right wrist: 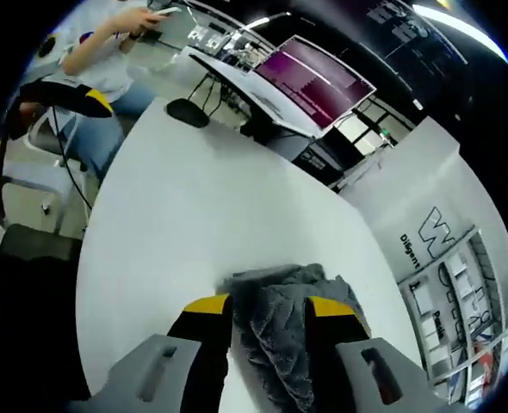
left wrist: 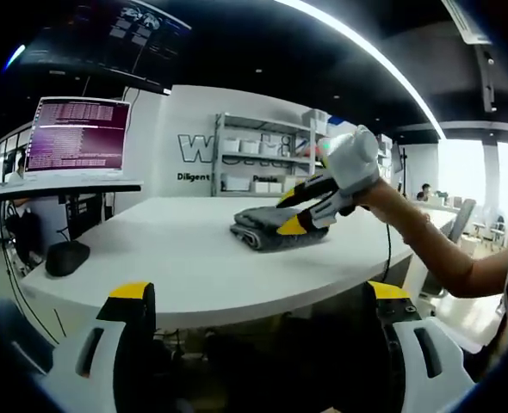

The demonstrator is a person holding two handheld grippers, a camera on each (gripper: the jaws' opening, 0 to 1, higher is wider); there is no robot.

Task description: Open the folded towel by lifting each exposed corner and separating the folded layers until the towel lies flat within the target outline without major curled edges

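A grey folded towel [left wrist: 267,228] lies on the white table [left wrist: 176,267], toward its right side. My right gripper [left wrist: 293,212], held by a gloved hand [left wrist: 353,159], reaches in from the right with one jaw over the towel's top and the other at its front edge. In the right gripper view the towel [right wrist: 275,323] bunches up between the yellow-tipped jaws of my right gripper [right wrist: 269,307], which press on it. My left gripper [left wrist: 261,297] is wide open and holds nothing, off the table's near edge and well short of the towel.
A black mouse [left wrist: 67,256] lies at the table's left end, under a monitor with a purple screen [left wrist: 76,138]. White shelves [left wrist: 263,159] stand at the back wall. A seated person [right wrist: 108,52] is beyond the table's far end.
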